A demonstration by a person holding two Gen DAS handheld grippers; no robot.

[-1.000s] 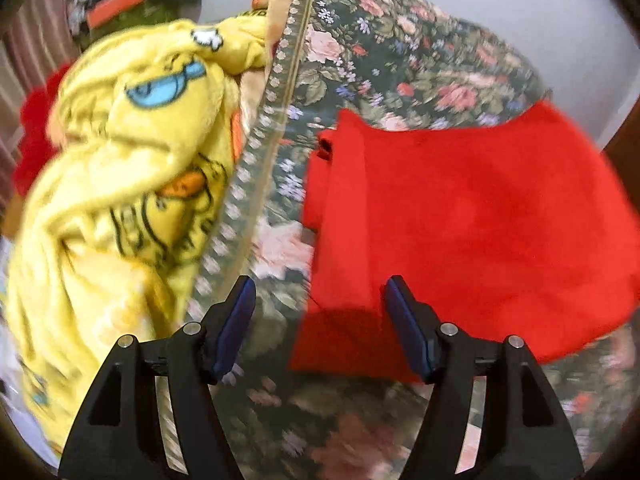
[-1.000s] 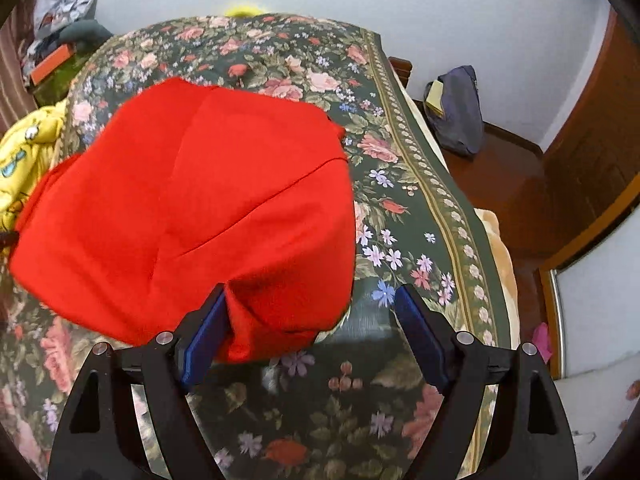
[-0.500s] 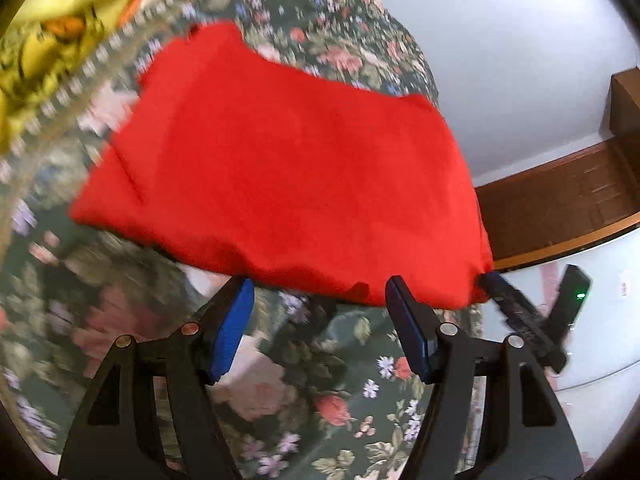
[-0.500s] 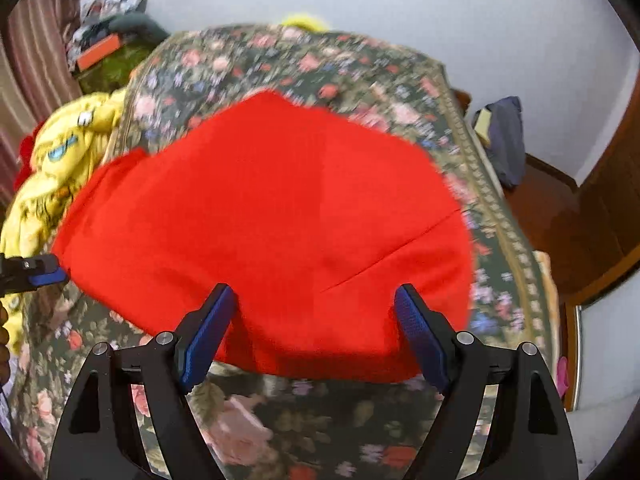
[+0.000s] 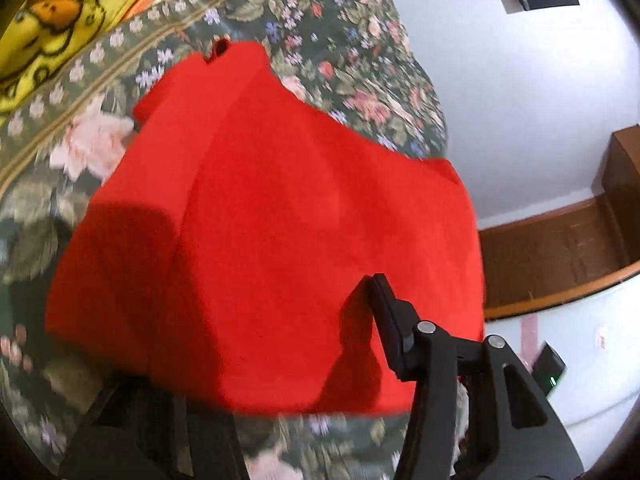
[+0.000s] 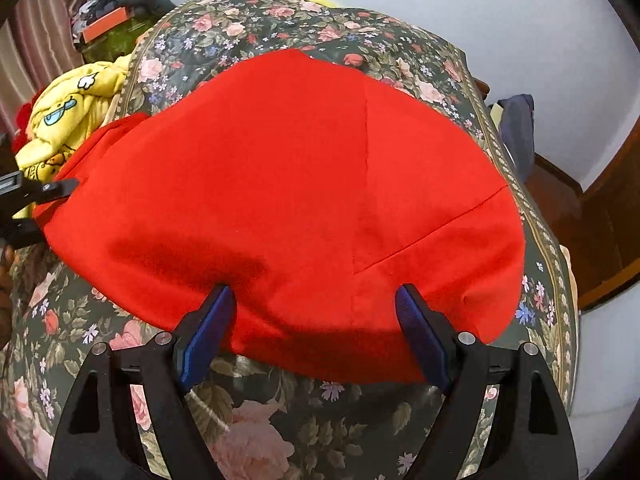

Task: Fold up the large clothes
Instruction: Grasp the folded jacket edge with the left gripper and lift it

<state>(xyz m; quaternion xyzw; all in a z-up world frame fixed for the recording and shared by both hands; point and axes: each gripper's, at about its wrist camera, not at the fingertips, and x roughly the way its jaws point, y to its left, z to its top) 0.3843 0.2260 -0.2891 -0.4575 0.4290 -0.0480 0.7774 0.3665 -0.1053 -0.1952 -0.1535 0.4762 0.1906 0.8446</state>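
A folded red garment [image 6: 304,200] lies on a floral bedspread [image 6: 280,432]. My right gripper [image 6: 316,328] is open, its blue-padded fingers [image 6: 204,336] straddling the garment's near edge. In the left wrist view the red garment [image 5: 272,232] fills the middle. My left gripper [image 5: 280,360] is open at the garment's near edge: the cloth lies over the left finger and hides it, and the right finger [image 5: 390,320] stands above the cloth. The left gripper also shows at the far left of the right wrist view [image 6: 36,196], at the garment's left end.
A yellow cartoon-print blanket [image 6: 68,120] is heaped at the bed's left side and shows in the left wrist view [image 5: 44,32]. A dark bag [image 6: 516,128] sits on the floor at the right. Wooden furniture [image 5: 560,240] and white walls surround the bed.
My left gripper has swung from the garment's left side toward its near edge, and the cloth now covers its left finger. My right gripper has moved closer to the garment's near edge.
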